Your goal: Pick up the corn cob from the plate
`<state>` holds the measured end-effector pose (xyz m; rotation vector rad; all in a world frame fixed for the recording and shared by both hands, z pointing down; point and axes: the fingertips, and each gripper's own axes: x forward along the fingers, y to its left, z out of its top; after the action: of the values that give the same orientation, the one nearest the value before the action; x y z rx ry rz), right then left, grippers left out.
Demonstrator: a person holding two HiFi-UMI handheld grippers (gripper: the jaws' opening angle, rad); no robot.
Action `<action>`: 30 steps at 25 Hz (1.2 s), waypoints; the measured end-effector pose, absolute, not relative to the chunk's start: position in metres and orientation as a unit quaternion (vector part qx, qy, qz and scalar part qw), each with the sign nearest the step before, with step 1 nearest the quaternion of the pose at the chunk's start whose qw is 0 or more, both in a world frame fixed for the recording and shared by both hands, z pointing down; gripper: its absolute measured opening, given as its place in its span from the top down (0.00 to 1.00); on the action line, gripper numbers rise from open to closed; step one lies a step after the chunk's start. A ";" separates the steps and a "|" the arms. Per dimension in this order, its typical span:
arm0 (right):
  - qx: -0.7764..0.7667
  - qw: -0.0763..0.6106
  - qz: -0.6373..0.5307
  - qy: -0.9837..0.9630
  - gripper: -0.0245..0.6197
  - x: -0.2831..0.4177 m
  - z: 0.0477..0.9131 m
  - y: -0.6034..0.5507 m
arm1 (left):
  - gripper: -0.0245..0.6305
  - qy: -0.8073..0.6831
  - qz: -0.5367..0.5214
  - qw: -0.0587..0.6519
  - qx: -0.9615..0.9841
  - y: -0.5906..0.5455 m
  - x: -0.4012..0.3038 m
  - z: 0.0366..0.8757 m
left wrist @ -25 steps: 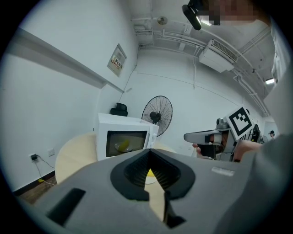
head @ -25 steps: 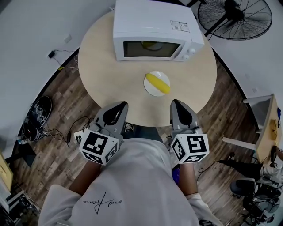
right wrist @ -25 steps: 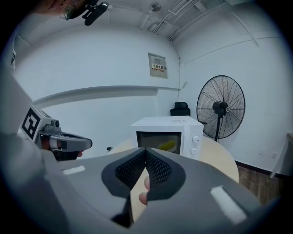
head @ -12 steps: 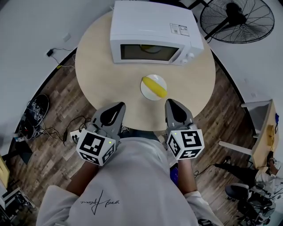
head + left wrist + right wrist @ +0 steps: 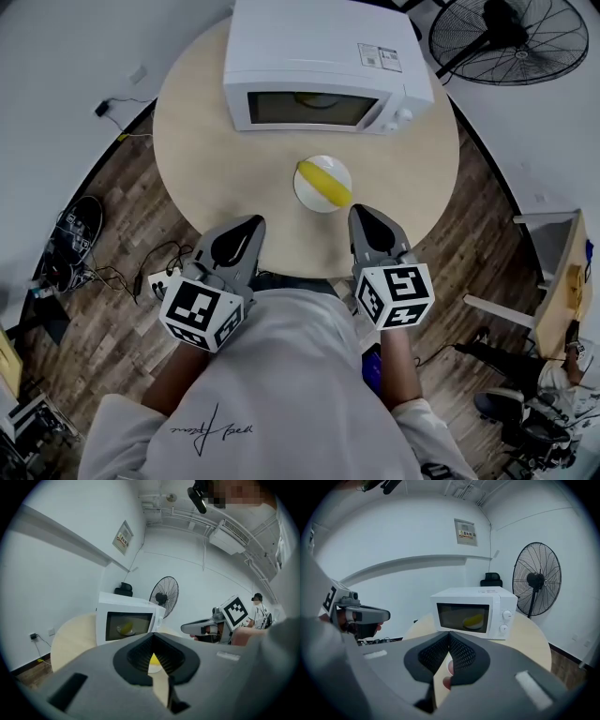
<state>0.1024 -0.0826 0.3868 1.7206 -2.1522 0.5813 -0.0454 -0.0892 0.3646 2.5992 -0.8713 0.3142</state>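
Yellow corn cob (image 5: 325, 182) lying on round white plate (image 5: 307, 193), left gripper (image 5: 252, 223) and right gripper (image 5: 361, 215) hovering near it, jaws sitting shut, empty.

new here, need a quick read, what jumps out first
A yellow corn cob on a white plate sits in front of a white microwave at the far side of the round table. The left tongs and right tongs, both shut and empty, hover at its near edge.
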 end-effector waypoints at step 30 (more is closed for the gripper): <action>0.578 0.204 0.234 -0.755 0.94 0.129 0.435 -0.119 | 0.97 -0.326 0.114 0.226 0.911 -0.102 -0.027 0.378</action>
<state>0.1292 -0.1193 0.4348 1.6113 -2.1067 0.6534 -0.0268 -0.1020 0.3780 2.5108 -0.8979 0.3151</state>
